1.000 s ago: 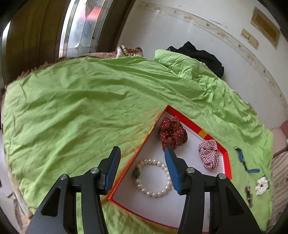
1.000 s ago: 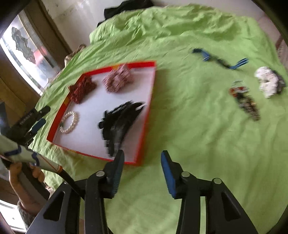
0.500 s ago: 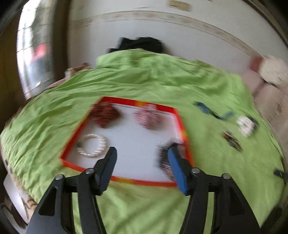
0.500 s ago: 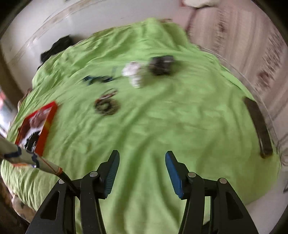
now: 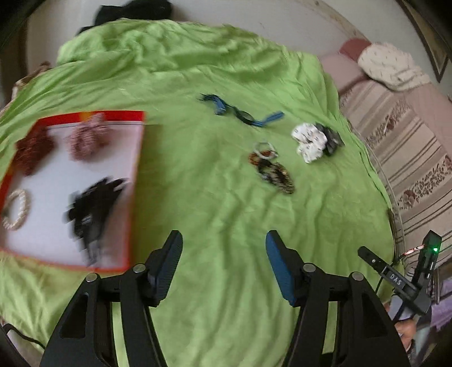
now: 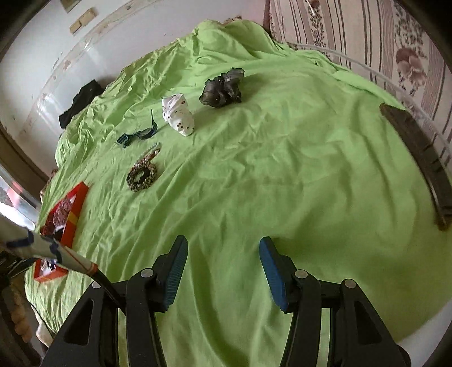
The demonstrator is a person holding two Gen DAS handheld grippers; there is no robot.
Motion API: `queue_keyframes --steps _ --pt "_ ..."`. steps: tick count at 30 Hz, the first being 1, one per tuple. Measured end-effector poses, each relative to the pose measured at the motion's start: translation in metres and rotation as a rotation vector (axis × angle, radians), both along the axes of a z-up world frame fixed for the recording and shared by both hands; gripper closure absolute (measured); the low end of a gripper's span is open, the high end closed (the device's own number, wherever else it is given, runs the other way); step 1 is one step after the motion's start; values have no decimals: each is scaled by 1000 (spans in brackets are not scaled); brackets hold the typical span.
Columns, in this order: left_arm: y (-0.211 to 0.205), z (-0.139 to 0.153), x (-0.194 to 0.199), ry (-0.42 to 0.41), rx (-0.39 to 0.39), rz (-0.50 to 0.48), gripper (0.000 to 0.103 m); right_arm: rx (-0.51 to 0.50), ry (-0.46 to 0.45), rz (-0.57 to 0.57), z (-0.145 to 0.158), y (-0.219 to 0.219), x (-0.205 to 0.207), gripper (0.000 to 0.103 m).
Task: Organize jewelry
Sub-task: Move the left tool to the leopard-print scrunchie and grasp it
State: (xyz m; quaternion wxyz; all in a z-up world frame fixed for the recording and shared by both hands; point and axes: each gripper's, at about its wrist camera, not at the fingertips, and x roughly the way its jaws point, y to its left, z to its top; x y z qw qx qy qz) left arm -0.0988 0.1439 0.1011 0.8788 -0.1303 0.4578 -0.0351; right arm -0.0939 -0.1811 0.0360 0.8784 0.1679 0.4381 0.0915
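Note:
A red-rimmed white tray lies on the green bedsheet at the left. It holds two scrunchies, a pearl bracelet and a black hair claw. Loose on the sheet lie a blue band, a leopard-print hair piece, a white dotted scrunchie and a dark scrunchie. My left gripper is open and empty above bare sheet. My right gripper is open and empty, far from the items.
A dark curved object lies at the sheet's right edge. Black cloth sits at the far end by the wall. A striped floral mattress runs along the right. The tray's corner shows at the left.
Both grippers have swung right, away from the tray. The left view now takes in the loose items; the right view now faces the sheet's right side.

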Motion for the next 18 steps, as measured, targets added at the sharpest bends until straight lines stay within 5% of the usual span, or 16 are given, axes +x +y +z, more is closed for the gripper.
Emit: queue_keyframes --steps 4,10,15,17,18 --pt "-36 -12 43 33 23 -78 62 18 -35 -2 -4 -4 9 46" --pt "-73 -38 116 93 39 -115 62 77 -30 -8 -23 -13 17 46" --pt "-91 -70 162 153 79 -96 62 4 -62 25 -22 -2 22 44" --pt "-93 -79 170 177 107 -85 86 -10 -67 31 -23 -1 23 44" --pt "-92 -80 170 176 130 -79 90 -12 -68 34 -23 0 23 44"
